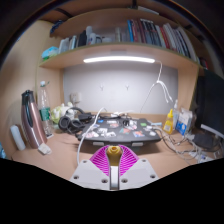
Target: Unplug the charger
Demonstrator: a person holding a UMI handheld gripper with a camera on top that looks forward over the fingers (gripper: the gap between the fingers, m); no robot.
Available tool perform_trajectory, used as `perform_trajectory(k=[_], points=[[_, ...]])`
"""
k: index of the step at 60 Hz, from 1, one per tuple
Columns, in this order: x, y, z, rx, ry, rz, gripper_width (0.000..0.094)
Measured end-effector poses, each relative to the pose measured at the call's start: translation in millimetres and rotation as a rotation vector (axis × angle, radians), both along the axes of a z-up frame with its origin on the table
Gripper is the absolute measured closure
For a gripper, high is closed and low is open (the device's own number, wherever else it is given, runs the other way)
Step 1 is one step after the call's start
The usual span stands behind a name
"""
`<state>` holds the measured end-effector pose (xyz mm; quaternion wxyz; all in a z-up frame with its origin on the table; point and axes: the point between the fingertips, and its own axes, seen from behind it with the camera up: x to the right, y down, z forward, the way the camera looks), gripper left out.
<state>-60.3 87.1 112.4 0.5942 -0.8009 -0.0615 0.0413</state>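
Note:
My gripper (pixel 113 152) points across a cluttered wooden desk (pixel 60 155) from well above it. Its two pink pads close together at the tips on a small tan, rounded object (pixel 113 149), which sits pinched between them; I cannot tell what it is. Beyond the fingers a flat black unit (pixel 120 133) with small items and cables on it lies in the middle of the desk. White cables (pixel 178 140) trail over the desk to its right. No cable shows running from the tan object.
A dark bottle (pixel 30 116) and a clear bottle (pixel 45 100) stand at the left, with headphones (pixel 70 121) beside them. Yellow (pixel 169 122) and blue (pixel 184 121) bottles stand at the right. Shelves of books (pixel 150 35) and a light strip (pixel 118 60) hang above.

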Motion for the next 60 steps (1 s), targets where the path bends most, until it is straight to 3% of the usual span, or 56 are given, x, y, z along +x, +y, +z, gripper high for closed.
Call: perform_trajectory(k=[6,12,24,27,28,29,41,55,60], points=[[21.8,-9.1,41.6,0.054,0.007,-0.014,0.0821],[65.0,-21.1,52.6,0.064,-0.013,-0.075,0.0820],[152.0,-40.0,-0.5,-0.068,-0.024,-0.176,0.0820],[160.9,-41.7,-20.9,-0.114,-0.015,-0.175,0.0820],[162.7,-42.0,-27.4,-0.129,-0.012,-0.172,0.0777],[164.3,-42.3,-33.5,-0.144,-0.009,-0.170,0.0819],[156.6,-36.5,-79.9,-0.260,-0.020,-0.117,0.0819],[149.4,-24.6,-119.6,-0.391,-0.018,-0.105,0.0795],[150.6,-15.9,-121.0,-0.387,-0.013,-0.108,0.0781]])
